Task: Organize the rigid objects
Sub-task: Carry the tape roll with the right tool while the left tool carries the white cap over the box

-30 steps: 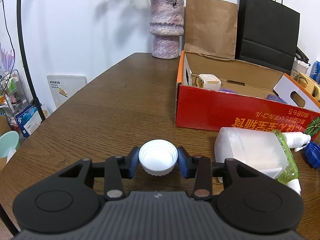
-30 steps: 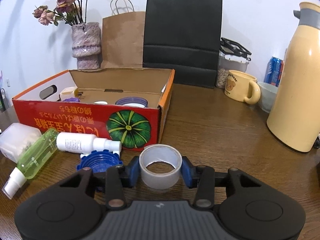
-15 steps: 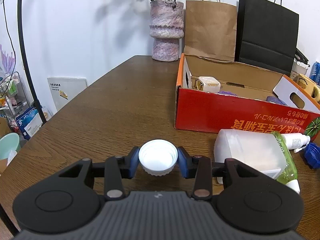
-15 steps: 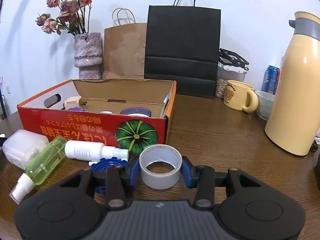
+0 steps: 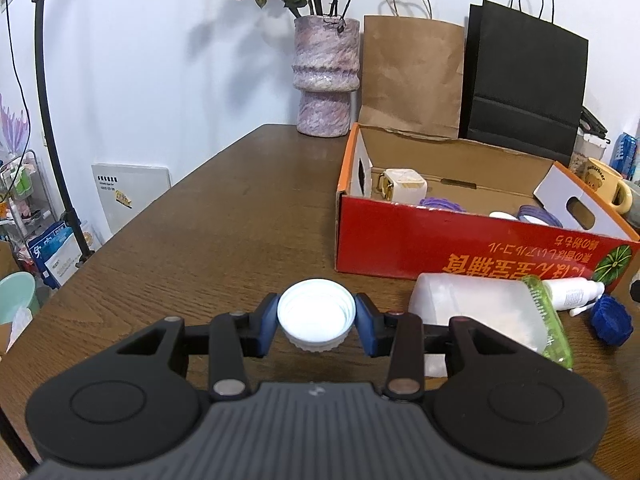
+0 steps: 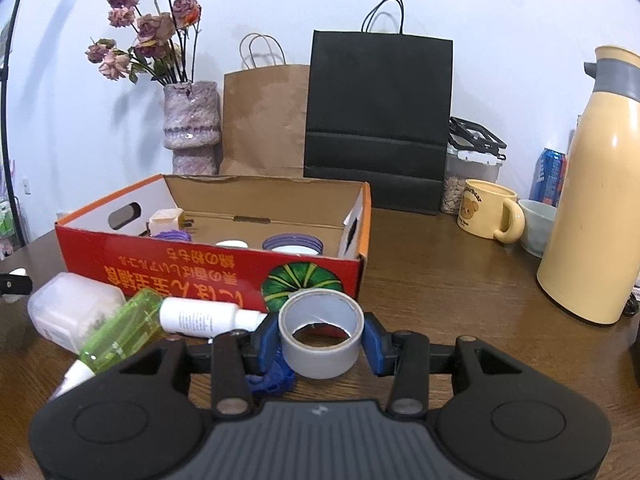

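the white cap (image 5: 316, 312) is clamped, open side up, by the closed left gripper (image 5: 316, 322); the tape roll (image 6: 320, 332) is pinched by the right gripper (image 6: 321, 338). the red box (image 6: 208, 268) lies just ahead of the right jaws, ahead-right of the left; the right is judged nearer.

The box (image 6: 208, 268) sits on the table (image 6: 440, 300), bags (image 6: 376, 120) and vase (image 6: 192, 128) behind it. Bottles (image 6: 120, 332) lie before it; the flask (image 6: 596, 200) stands right.

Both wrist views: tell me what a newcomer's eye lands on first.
The red cardboard box with the pumpkin print sits mid-table, open and partly filled. Up close, the left gripper clamps a white bottle cap, the right gripper a grey tape roll. A tall cream thermos jug stands at the right.
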Demonstrator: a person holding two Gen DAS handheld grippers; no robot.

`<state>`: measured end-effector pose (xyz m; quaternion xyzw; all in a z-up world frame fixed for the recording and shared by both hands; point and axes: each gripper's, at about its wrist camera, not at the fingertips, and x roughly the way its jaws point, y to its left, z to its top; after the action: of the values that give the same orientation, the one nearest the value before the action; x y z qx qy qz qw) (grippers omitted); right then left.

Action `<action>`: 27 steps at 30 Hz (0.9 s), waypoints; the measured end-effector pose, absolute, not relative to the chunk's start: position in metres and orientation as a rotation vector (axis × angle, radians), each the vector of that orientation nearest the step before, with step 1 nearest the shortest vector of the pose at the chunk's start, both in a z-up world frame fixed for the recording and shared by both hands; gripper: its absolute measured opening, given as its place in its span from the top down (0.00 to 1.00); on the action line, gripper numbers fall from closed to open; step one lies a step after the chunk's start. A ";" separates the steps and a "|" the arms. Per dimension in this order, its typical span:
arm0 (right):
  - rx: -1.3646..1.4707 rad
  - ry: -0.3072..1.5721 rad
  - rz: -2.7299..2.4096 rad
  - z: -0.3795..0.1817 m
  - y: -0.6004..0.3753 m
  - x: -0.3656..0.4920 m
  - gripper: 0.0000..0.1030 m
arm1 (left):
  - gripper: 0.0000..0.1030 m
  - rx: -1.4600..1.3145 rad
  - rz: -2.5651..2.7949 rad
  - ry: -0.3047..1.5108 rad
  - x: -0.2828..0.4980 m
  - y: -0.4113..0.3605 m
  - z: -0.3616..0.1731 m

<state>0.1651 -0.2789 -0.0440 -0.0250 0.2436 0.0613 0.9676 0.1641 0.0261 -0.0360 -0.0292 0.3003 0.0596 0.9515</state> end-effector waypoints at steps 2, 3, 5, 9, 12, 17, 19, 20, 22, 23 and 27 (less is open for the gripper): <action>-0.049 0.485 0.130 -0.041 -0.276 0.164 0.59 | 0.60 -0.059 0.115 0.604 0.163 0.024 -0.033; -0.050 0.482 0.133 -0.040 -0.275 0.163 0.59 | 0.60 -0.058 0.113 0.599 0.162 0.023 -0.031; -0.051 0.475 0.140 -0.037 -0.272 0.162 0.59 | 0.60 -0.057 0.106 0.591 0.161 0.020 -0.028; -0.054 0.461 0.157 -0.032 -0.266 0.161 0.59 | 0.60 -0.054 0.089 0.578 0.161 0.012 -0.021; -0.057 0.451 0.170 -0.028 -0.260 0.161 0.59 | 0.60 -0.048 0.074 0.567 0.161 0.005 -0.015; -0.058 0.433 0.193 -0.021 -0.251 0.161 0.59 | 0.60 -0.035 0.052 0.554 0.164 -0.008 -0.009; -0.060 0.426 0.203 -0.018 -0.247 0.162 0.59 | 0.60 -0.032 0.043 0.548 0.165 -0.013 -0.006; -0.062 0.422 0.209 -0.017 -0.245 0.162 0.59 | 0.60 -0.030 0.037 0.545 0.166 -0.015 -0.005; -0.065 0.416 0.219 -0.014 -0.241 0.164 0.59 | 0.60 -0.026 0.028 0.539 0.167 -0.019 -0.002; -0.065 0.413 0.224 -0.013 -0.239 0.164 0.59 | 0.60 -0.024 0.026 0.537 0.168 -0.022 -0.001; -0.068 0.402 0.239 -0.008 -0.232 0.168 0.59 | 0.60 -0.019 0.014 0.529 0.172 -0.029 0.004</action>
<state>0.1679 -0.2324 -0.0081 -0.0336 0.1992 0.1183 0.9722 0.1720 -0.0286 0.0041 -0.0094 0.2614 0.0070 0.9652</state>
